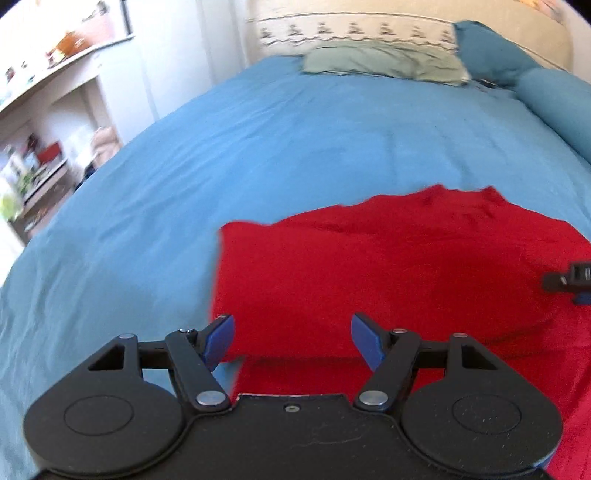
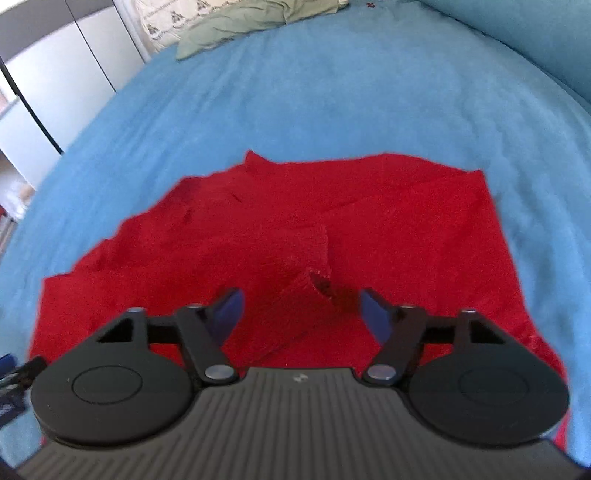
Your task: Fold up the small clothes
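Observation:
A red knitted garment [image 1: 388, 266] lies partly folded on the blue bed sheet [image 1: 258, 147]. My left gripper [image 1: 291, 328] hovers over the garment's near left edge, its blue pads spread apart with nothing between them. In the right wrist view the same red garment [image 2: 369, 221] spreads out ahead, with a sleeve folded across it. The sleeve's cuff [image 2: 314, 284] lies between the spread pads of my right gripper [image 2: 301, 299], and the pads do not press on it. Part of the right gripper [image 1: 569, 282] shows at the right edge of the left wrist view.
A grey-green pillow [image 1: 384, 62] and a patterned cushion [image 1: 354, 31] lie at the head of the bed. Blue bedding [image 1: 554, 107] is rolled along the right side. White shelves [image 1: 44, 147] stand to the left of the bed, and grey wardrobe doors [image 2: 55, 74] beyond.

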Available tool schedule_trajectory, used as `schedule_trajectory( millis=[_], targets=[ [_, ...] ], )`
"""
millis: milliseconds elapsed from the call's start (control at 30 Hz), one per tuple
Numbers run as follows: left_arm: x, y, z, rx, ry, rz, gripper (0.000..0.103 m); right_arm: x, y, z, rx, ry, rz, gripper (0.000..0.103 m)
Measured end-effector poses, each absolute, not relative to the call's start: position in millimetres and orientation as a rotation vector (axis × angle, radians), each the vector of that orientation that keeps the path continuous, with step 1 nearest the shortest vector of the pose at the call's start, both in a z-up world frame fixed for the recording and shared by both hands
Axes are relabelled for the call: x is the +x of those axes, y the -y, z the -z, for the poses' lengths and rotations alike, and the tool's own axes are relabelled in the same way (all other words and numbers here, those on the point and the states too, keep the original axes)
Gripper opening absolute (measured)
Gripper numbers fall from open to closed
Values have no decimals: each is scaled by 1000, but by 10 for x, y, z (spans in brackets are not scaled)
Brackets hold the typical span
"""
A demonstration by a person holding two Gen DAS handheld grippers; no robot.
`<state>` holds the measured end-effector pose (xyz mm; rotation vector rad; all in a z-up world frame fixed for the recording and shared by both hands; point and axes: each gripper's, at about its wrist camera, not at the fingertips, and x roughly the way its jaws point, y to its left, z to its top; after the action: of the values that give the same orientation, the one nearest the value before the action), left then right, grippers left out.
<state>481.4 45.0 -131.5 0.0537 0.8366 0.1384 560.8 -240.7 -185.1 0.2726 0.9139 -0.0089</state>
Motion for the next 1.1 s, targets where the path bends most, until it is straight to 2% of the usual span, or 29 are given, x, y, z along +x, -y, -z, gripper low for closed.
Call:
schedule_trajectory(
  millis=[67, 433, 467, 500, 533, 567, 600, 967, 1100],
  targets=[
    [4753, -558, 1324, 35, -846, -153, 75, 5580, 2389, 1897, 235, -923, 54, 65],
    [4691, -843, 1503, 67, -877, -149, 75, 5448, 2374, 1898, 258, -879, 42, 65],
    [4696, -847, 1530, 65, -879, -142, 75, 5446, 2340, 1907, 249, -873, 49, 58],
    [4704, -841, 1557, 66, -881, -139, 75, 5441, 2316, 1918, 244, -866, 60, 45],
    [4731, -834, 1589, 66, -884, -140, 75, 5462, 2291, 1925, 250, -864, 68, 40],
    [4756, -831, 1611, 64, -888, -144, 75, 5469, 2287, 1923, 264, -861, 66, 29],
    [4777, -838, 1626, 55, -892, -150, 75, 5485, 2289, 1907, 283, -853, 58, 27],
    [4798, -679, 1653, 83, -904, -109, 75, 5475, 2941, 1125, 379, -580, 23, 26],
    [4869, -685, 1713, 113, -900, -173, 78, 5443, 3231, 1268, 335, -644, 72, 26]
  ],
)
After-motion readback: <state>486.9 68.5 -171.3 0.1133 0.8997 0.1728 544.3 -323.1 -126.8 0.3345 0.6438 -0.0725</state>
